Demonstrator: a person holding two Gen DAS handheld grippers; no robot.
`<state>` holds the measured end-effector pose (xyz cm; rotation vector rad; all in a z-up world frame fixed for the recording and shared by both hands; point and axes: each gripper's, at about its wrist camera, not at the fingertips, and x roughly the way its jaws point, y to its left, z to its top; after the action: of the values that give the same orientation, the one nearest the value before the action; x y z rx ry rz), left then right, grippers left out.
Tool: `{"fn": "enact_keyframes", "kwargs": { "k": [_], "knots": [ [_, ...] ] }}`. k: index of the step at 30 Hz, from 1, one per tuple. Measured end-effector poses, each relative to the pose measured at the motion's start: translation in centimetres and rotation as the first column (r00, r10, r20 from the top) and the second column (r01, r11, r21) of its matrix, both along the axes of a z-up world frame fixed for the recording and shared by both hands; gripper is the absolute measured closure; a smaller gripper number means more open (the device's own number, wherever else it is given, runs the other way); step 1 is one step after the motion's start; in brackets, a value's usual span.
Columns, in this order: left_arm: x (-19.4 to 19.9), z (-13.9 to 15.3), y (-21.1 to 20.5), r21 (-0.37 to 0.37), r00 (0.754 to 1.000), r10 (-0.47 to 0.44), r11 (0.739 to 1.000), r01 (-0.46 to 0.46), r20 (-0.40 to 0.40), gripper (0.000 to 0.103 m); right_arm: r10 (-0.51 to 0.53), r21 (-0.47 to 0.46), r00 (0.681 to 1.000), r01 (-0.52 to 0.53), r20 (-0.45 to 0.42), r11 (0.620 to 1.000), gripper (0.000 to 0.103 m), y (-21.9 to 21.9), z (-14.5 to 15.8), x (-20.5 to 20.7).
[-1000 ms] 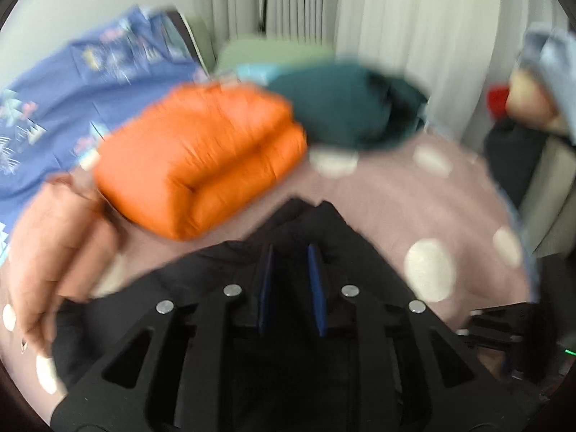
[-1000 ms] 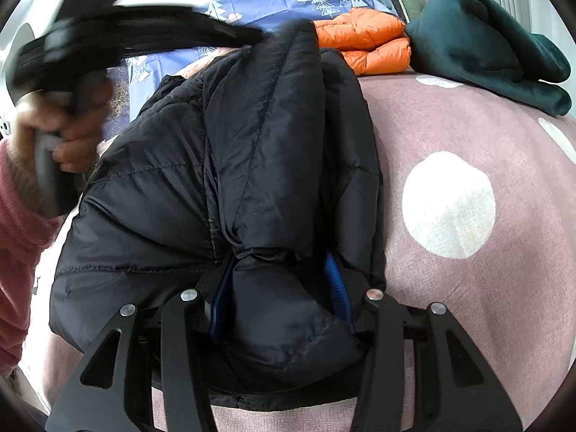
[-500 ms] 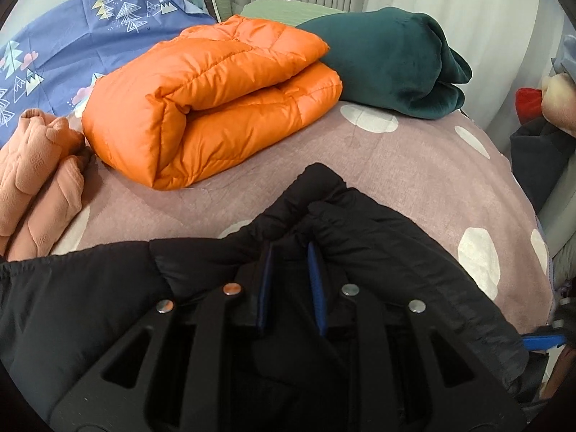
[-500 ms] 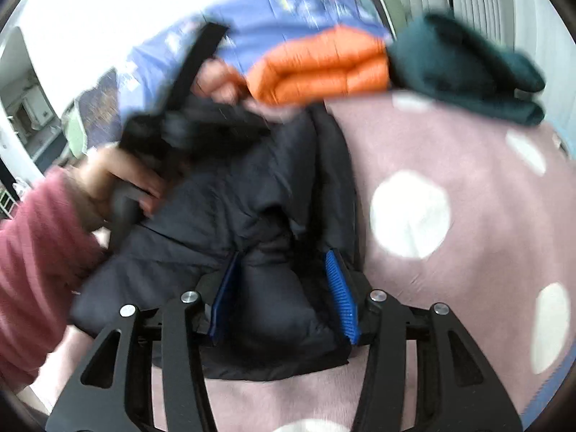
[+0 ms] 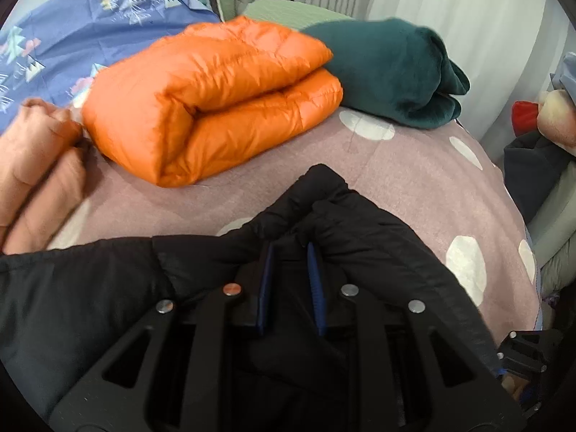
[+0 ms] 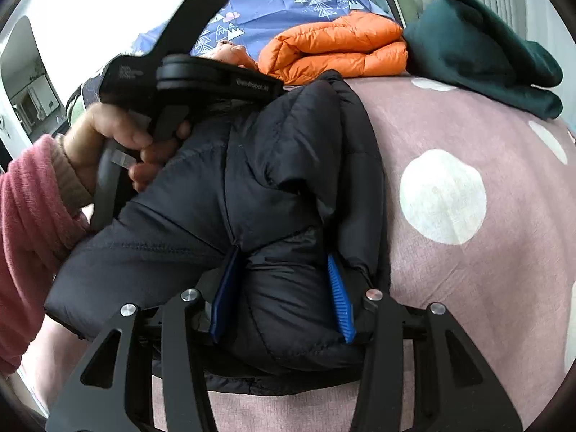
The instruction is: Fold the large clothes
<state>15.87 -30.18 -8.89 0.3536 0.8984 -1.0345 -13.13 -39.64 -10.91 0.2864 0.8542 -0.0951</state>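
A black puffer jacket [image 6: 273, 165] lies bunched on the pink dotted bed cover [image 6: 450, 115]. My right gripper [image 6: 282, 253] has a thick fold of the jacket's near end between its blue pads; its jaws are closing and press on the fabric. In the left wrist view my left gripper [image 5: 289, 248] is shut on a thin fold of the black jacket [image 5: 345, 223], near its far tip. The right wrist view shows a person's hand [image 6: 108, 133] in a pink sleeve holding the left tool over the jacket's far left part.
Beyond the jacket lie a folded orange puffer [image 5: 223, 93], a folded dark green garment [image 5: 388, 68] and a folded peach garment [image 5: 32, 165] at left. A blue patterned sheet [image 5: 82, 28] covers the back. Clothes pile at the bed's right edge [image 5: 532, 165].
The left hand has sunk a little and rolled, still gripping the jacket. The jacket's far part now sits lower and more bunched. The right gripper keeps its hold.
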Motion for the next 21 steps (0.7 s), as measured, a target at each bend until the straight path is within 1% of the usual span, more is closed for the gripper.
{"fn": "enact_keyframes", "kwargs": {
  "k": [2, 3, 5, 7, 8, 9, 10, 11, 12, 13, 14, 15, 16, 18, 21],
  "knots": [
    [-0.2, 1.6, 1.1, -0.016, 1.000, 0.025, 1.000, -0.025, 0.009, 0.081, 0.001, 0.003, 1.000, -0.001, 0.001, 1.000, 0.056, -0.1, -0.1, 0.2],
    [-0.2, 3.0, 2.4, -0.036, 0.997, 0.060, 0.998, -0.058, 0.045, 0.080, 0.002, 0.006, 1.000, -0.002, 0.002, 1.000, 0.056, -0.2, -0.1, 0.1],
    [0.1, 4.5, 4.4, -0.058, 0.991, 0.104, 0.993, -0.099, 0.080, 0.080, 0.002, 0.009, 1.000, -0.002, 0.003, 1.000, 0.056, 0.1, -0.2, 0.4],
    [0.9, 6.0, 7.4, -0.086, 0.979, 0.173, 0.983, -0.164, 0.111, 0.080, 0.001, 0.006, 1.000, -0.001, 0.006, 1.000, 0.056, 0.1, -0.2, 0.4],
    [1.4, 6.3, 9.1, -0.081, 0.964, 0.222, 0.974, -0.212, 0.149, 0.080, 0.000, 0.005, 1.000, 0.000, 0.008, 1.000, 0.056, 0.1, -0.2, 0.4],
    [1.8, 6.3, 10.1, -0.076, 0.956, 0.246, 0.969, -0.237, 0.161, 0.080, -0.001, 0.004, 1.000, 0.001, 0.008, 1.000, 0.056, 0.1, -0.2, 0.4],
    [2.4, 5.8, 11.2, -0.069, 0.951, 0.273, 0.962, -0.266, 0.147, 0.080, -0.002, 0.002, 1.000, 0.002, 0.008, 1.000, 0.056, 0.1, -0.2, 0.4],
    [3.1, 5.0, 12.1, -0.061, 0.949, 0.295, 0.955, -0.289, 0.111, 0.080, -0.002, 0.002, 1.000, 0.002, 0.008, 1.000, 0.056, 0.1, -0.3, 0.4],
    [4.0, 3.4, 12.8, -0.041, 0.949, 0.310, 0.951, -0.308, 0.055, 0.080, -0.001, 0.001, 1.000, 0.001, 0.007, 1.000, 0.056, 0.2, -0.2, 0.5],
    [4.4, 1.6, 12.8, -0.016, 0.952, 0.304, 0.952, -0.304, 0.022, 0.080, -0.001, -0.001, 1.000, 0.001, 0.007, 1.000, 0.055, 0.2, -0.2, 0.5],
    [4.4, 0.2, 12.6, 0.001, 0.957, 0.290, 0.957, -0.290, 0.027, 0.080, -0.001, -0.003, 1.000, 0.001, 0.008, 1.000, 0.054, 0.3, -0.2, 0.5],
    [4.0, -1.0, 12.1, 0.017, 0.961, 0.267, 0.963, -0.269, 0.075, 0.080, -0.002, -0.002, 1.000, 0.002, 0.009, 1.000, 0.053, 0.3, -0.2, 0.5],
    [3.8, -1.4, 11.7, 0.021, 0.960, 0.263, 0.964, -0.266, 0.093, 0.081, -0.005, -0.003, 1.000, 0.005, 0.008, 1.000, 0.053, 0.3, -0.2, 0.5],
    [4.0, -1.6, 11.2, 0.024, 0.959, 0.272, 0.961, -0.275, 0.083, 0.081, -0.008, -0.002, 1.000, 0.008, 0.008, 1.000, 0.053, 0.3, -0.3, 0.5],
    [4.0, -1.7, 11.0, 0.037, 0.962, 0.258, 0.964, -0.262, 0.093, 0.081, -0.007, 0.002, 1.000, 0.007, 0.009, 1.000, 0.053, 0.3, -0.3, 0.4]
  ]
}}
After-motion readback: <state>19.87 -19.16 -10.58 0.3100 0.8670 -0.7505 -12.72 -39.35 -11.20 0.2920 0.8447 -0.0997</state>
